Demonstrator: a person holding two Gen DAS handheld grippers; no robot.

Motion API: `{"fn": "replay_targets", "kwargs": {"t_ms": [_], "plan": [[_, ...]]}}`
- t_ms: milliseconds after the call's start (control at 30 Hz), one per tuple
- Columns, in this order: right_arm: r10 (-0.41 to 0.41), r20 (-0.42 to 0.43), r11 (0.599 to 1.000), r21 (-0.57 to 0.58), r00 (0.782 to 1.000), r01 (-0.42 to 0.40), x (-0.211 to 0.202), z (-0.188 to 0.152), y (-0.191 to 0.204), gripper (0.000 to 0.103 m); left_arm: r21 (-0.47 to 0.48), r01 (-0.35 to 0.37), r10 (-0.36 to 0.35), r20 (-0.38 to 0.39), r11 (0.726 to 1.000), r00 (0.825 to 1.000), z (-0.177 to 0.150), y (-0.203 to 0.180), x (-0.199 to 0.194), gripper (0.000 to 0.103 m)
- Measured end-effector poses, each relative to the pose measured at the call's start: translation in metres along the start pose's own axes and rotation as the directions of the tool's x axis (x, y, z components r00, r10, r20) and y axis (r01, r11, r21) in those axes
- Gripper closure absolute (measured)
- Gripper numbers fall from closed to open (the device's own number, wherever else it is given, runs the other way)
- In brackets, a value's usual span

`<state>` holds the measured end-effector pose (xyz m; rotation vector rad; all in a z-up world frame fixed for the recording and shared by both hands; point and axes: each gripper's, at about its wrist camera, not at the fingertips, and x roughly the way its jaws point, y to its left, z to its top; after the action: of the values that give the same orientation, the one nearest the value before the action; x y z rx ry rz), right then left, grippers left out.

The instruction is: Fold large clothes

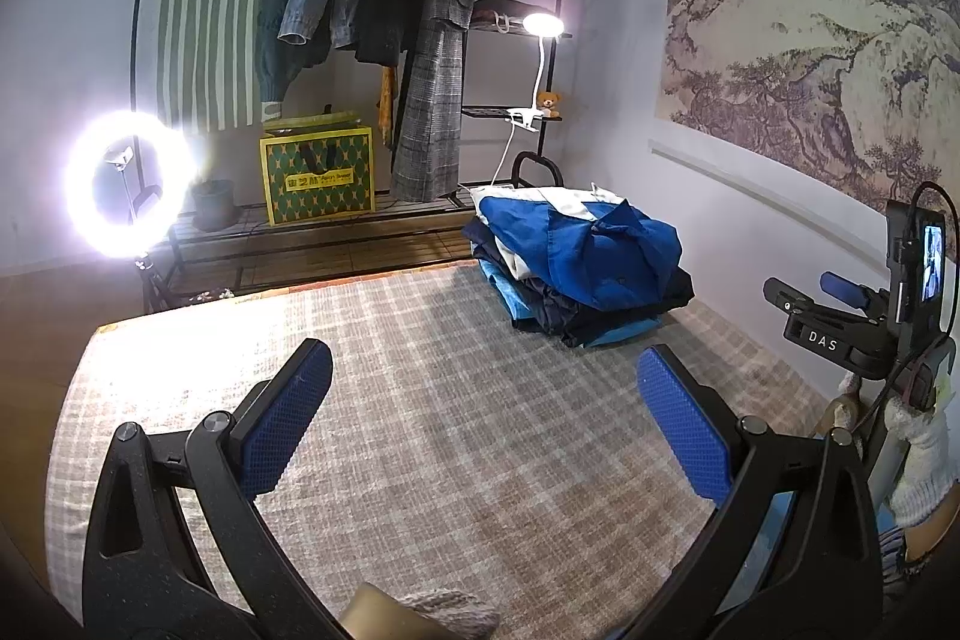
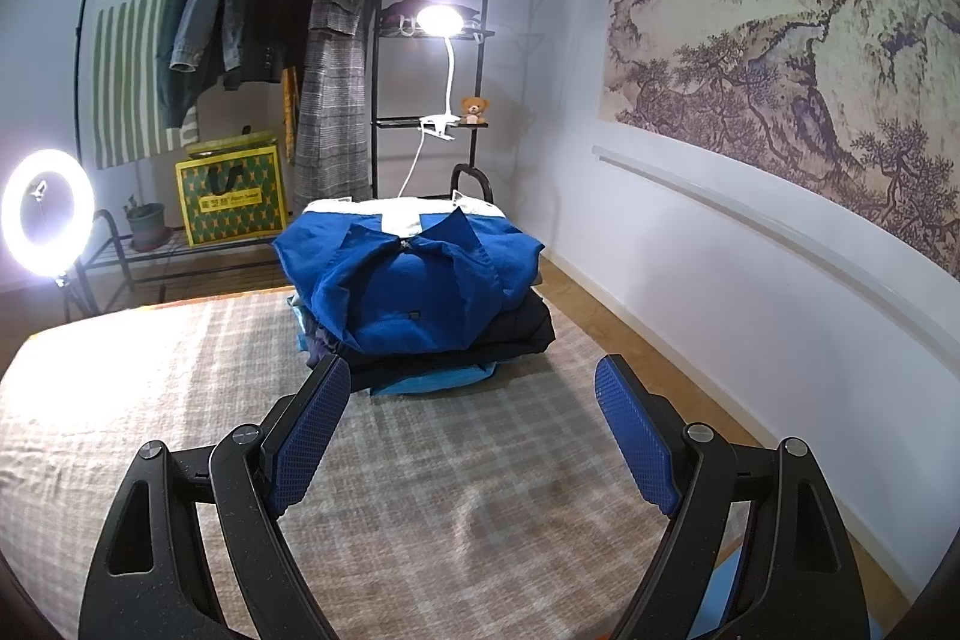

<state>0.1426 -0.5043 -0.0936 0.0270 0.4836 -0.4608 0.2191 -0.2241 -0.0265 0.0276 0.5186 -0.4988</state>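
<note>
We are holding our left gripper (image 1: 483, 424) and right gripper (image 2: 474, 436) with blue-padded jaws spread wide and empty, hovering above the beige checked bedcover (image 1: 420, 370). The stack of folded blue and navy clothes (image 2: 414, 292) is sitting ahead near the white wall, likely keeping the middle free for folding.

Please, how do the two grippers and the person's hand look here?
Each gripper, left gripper and right gripper, has black curved arms and blue textured pads. The right one carries a "DAS" label, a small screen and a black cable. The hand wears a white knit glove.
</note>
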Motion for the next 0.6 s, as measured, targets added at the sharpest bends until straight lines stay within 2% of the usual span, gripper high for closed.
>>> {"fn": "replay_targets", "kwargs": {"t_ms": [600], "plan": [[0.007, -0.002, 1.0, -0.003, 1.0, -0.007, 0.0037, -0.0012, 0.0009, 0.019, 0.002, -0.01, 0.01, 0.011, 1.0, 1.0, 0.0037, -0.0014, -0.0029, 0.0]]}}
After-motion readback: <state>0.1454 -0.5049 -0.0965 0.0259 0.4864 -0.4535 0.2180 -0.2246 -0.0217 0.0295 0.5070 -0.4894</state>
